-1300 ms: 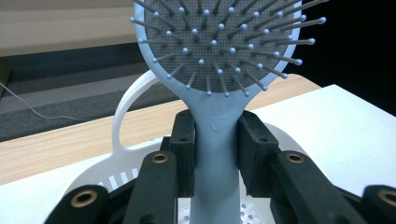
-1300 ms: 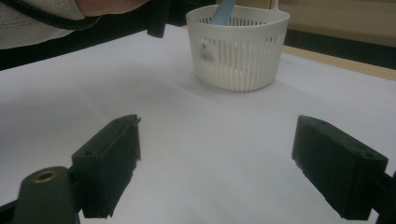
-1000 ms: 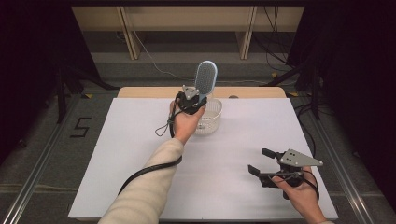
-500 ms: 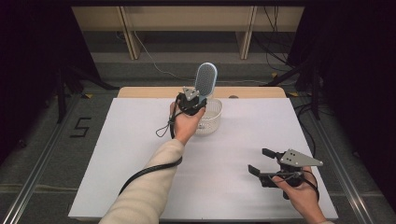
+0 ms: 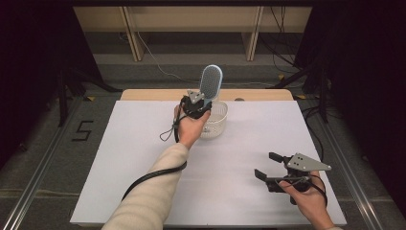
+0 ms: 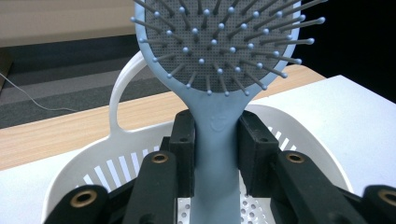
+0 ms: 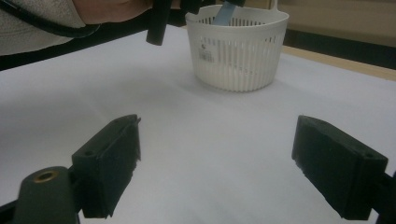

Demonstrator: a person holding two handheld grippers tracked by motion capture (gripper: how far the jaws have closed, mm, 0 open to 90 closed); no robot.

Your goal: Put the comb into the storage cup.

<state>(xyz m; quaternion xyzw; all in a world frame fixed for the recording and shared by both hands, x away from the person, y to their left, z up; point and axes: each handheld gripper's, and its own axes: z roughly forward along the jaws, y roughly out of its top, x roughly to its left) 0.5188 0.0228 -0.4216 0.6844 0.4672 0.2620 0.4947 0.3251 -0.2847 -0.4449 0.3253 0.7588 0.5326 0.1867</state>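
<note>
The left hand-held gripper (image 5: 198, 106) is clenched on the brush (image 5: 210, 82), its two black pads pressed against either side of the pale blue handle just below the neck, as the left gripper view shows (image 6: 217, 154). From that grip the brush (image 6: 219, 56) stands upright: its long axis runs nearly straight up and down, the bristled head above the jaws and the lower end of the handle reaching down into the basket (image 5: 213, 122). The basket (image 6: 299, 140) lies directly under and just beyond the left hand-held gripper, so the brush sits over its open mouth and not beside it; how far the handle's tip is from the basket floor cannot be told. The basket stands on the white counter (image 5: 119, 158), toward the far middle.

The right hand-held gripper (image 5: 269, 167) is released, its jaws wide apart with nothing between them, and it rests low over the near right part of the counter, well apart from the basket. In the right gripper view (image 7: 217, 163) the basket (image 7: 238, 51) shows ahead and farther off.

So the left hand is much the nearer, already at the basket. By my reading the next move turns on the vertical line: the brush needs only to go straight down along its own axis and be let go, with little sideways correction.
</note>
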